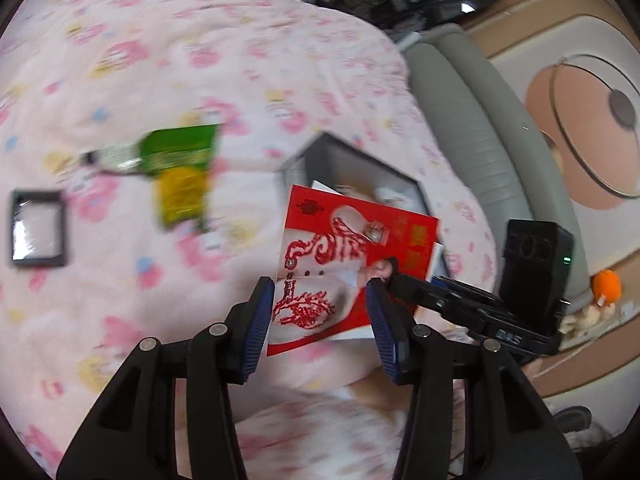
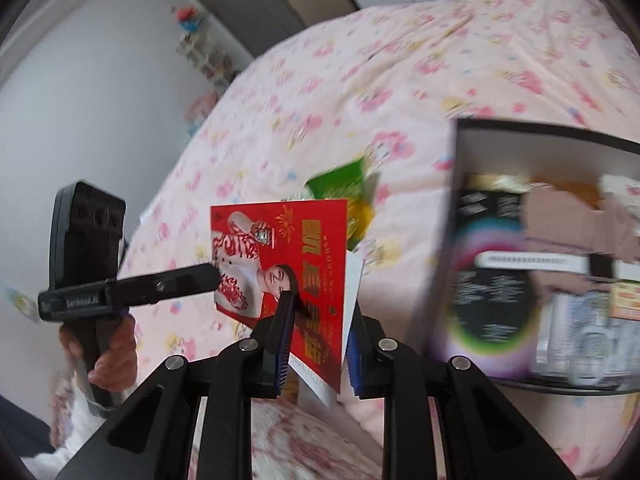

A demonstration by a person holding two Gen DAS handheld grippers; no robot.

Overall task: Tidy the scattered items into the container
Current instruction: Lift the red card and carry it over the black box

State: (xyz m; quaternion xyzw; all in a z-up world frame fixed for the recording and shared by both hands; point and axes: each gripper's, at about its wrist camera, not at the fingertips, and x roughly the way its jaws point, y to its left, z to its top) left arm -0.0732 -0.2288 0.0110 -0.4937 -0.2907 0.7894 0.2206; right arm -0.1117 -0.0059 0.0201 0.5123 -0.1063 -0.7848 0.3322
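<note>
Up off the pink bedspread, the red card hangs in both claws: the right gripper pinches its lower edge between narrow jaws, while the left gripper spans it, apparently squeezing its sides. Beyond the right claw sits the box, already part-filled. Ahead of the left claw lie a blurred green packet and a small frame.
</note>
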